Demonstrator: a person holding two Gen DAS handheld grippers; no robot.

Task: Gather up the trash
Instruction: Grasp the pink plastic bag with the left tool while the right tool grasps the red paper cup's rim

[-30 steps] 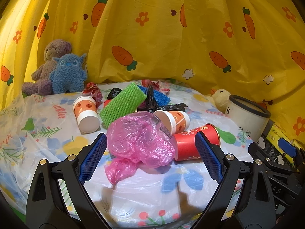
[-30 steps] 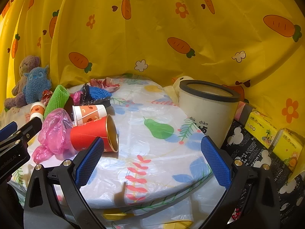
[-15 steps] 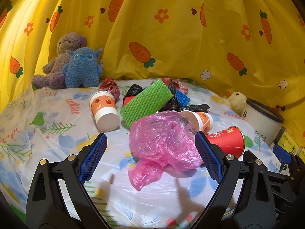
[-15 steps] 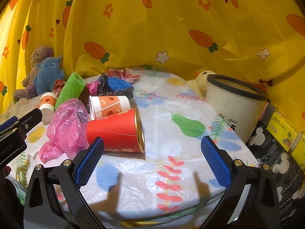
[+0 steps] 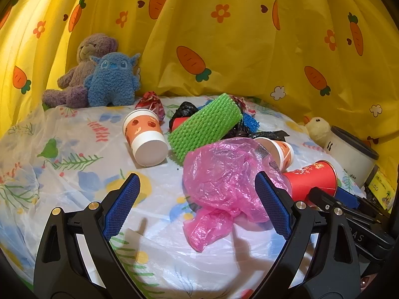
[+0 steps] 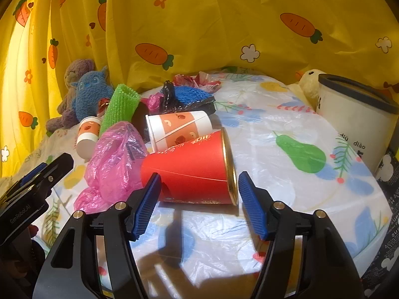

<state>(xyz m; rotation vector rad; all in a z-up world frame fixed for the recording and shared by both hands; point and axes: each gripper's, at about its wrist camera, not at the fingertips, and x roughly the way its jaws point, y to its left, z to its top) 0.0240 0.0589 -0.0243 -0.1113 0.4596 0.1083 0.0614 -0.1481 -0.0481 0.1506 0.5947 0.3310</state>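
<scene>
Red cup (image 6: 192,172) on its side at frame centre now sits between the right tool (image 6: 198,205) fingers, narrowed but not yet touching; grasp seems next; left tool (image 5: 197,210) spread near pink bag (image 5: 224,184).

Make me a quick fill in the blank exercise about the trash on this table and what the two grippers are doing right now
1. The red cup lies on its ____.
2. The right gripper has its fingers either side of the ____ cup.
3. The crumpled plastic bag in front of the left gripper is ____ in colour.
4. Neither gripper holds anything; both are ____.

Missing words: side; red; pink; open
</scene>
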